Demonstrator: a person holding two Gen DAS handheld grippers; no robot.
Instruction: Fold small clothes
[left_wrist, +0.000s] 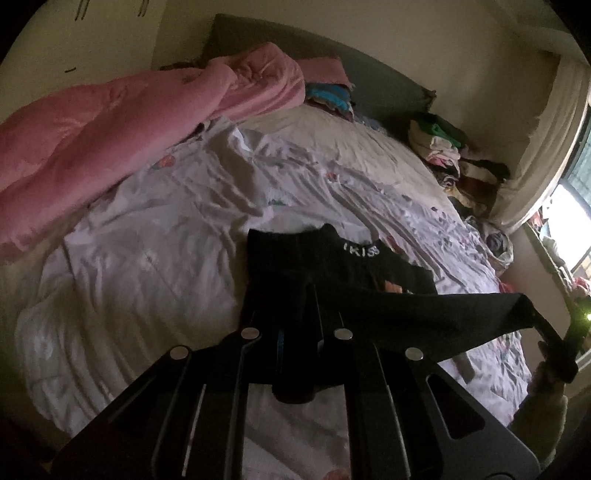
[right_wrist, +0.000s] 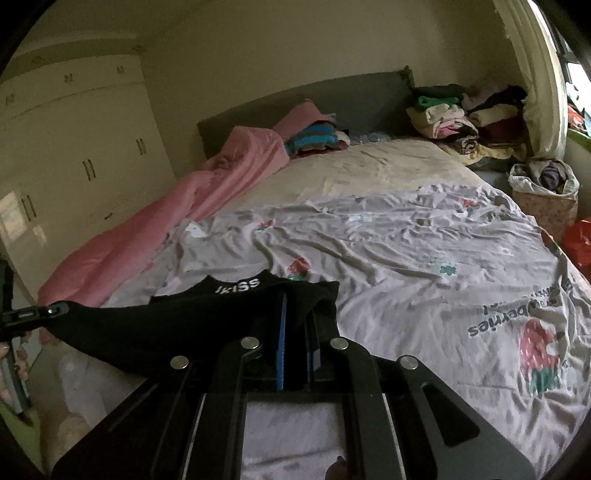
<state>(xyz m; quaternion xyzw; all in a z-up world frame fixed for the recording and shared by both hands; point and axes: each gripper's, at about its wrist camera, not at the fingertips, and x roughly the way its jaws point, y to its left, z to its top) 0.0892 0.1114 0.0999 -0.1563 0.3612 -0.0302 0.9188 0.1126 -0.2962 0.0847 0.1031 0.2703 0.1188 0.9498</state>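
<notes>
Left wrist view: both grippers clench the black garment above open bedsheet.

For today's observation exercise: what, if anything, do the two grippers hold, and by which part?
Both hold one black garment with white lettering, stretched between them: the left gripper at one end, the right gripper at the opposite end.

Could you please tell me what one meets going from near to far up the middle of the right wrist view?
Right gripper, shut on the black garment → white strawberry-print sheet → bare cream mattress → striped folded clothes → grey headboard → wall.
</notes>
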